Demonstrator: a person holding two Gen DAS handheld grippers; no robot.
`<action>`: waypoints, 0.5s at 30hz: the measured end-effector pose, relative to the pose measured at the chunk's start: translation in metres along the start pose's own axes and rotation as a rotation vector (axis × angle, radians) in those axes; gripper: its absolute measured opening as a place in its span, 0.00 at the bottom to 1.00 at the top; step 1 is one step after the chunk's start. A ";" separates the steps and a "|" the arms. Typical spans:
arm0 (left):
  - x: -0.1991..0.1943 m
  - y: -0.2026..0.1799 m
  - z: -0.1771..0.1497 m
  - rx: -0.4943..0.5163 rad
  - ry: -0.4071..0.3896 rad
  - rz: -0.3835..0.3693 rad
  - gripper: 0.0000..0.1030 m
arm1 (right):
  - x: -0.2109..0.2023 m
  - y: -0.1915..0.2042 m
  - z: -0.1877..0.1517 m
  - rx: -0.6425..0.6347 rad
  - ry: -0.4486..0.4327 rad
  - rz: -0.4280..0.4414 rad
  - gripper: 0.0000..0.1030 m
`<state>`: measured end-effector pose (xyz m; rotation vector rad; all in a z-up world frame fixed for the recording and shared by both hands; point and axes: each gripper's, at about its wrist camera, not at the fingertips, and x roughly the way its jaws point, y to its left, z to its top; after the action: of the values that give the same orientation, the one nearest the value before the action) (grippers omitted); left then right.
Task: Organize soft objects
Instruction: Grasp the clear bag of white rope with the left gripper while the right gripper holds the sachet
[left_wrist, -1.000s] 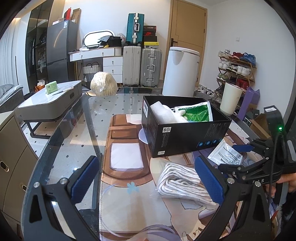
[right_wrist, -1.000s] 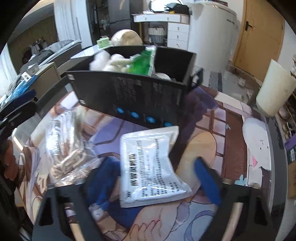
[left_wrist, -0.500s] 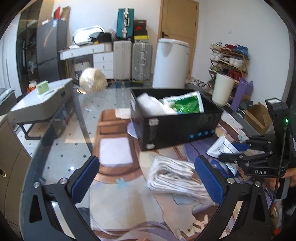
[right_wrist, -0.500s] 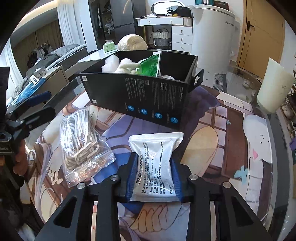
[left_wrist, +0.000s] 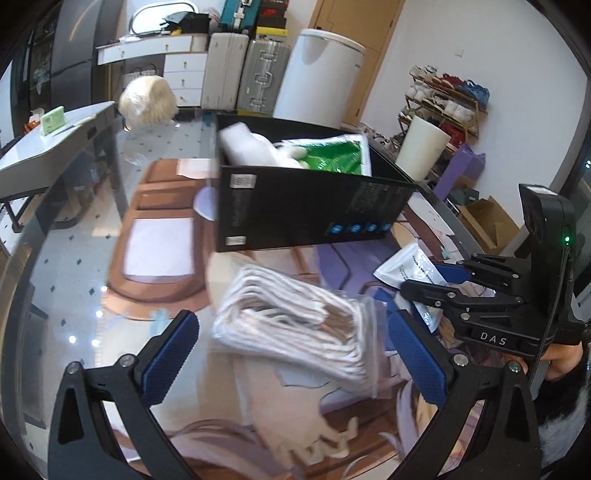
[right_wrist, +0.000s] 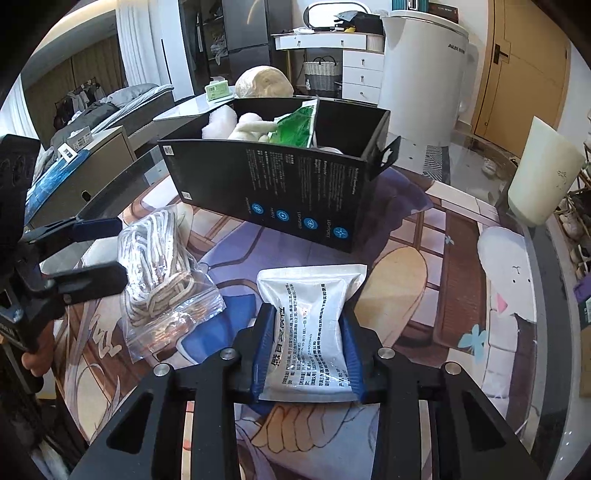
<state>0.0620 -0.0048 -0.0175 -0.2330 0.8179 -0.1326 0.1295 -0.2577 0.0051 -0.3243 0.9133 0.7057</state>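
Pouch (right_wrist: 312, 325): white, on desk (right_wrist: 461, 258) before box (right_wrist: 280, 184), pinched in right tool (right_wrist: 308, 354), not yet boxed. Rope bag (left_wrist: 295, 325): on desk ahead of left tool (left_wrist: 291, 358), spread wide, unheld. Box: several soft items inside. Judged roughly midway.

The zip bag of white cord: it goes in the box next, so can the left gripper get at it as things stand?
Probably yes: the left gripper is open, the zip bag of white cord lies between its fingers, nothing on top.
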 end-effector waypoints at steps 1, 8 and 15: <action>0.003 -0.003 0.001 0.008 0.001 -0.003 1.00 | 0.000 -0.001 0.000 0.002 0.000 -0.001 0.34; 0.015 -0.014 0.010 0.031 0.017 -0.017 1.00 | -0.001 -0.005 -0.001 0.006 0.001 -0.004 0.34; 0.018 -0.020 0.008 0.112 0.049 -0.002 1.00 | -0.001 -0.007 -0.002 0.009 0.001 0.003 0.34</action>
<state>0.0795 -0.0261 -0.0193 -0.1259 0.8564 -0.1859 0.1327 -0.2643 0.0045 -0.3153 0.9178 0.7046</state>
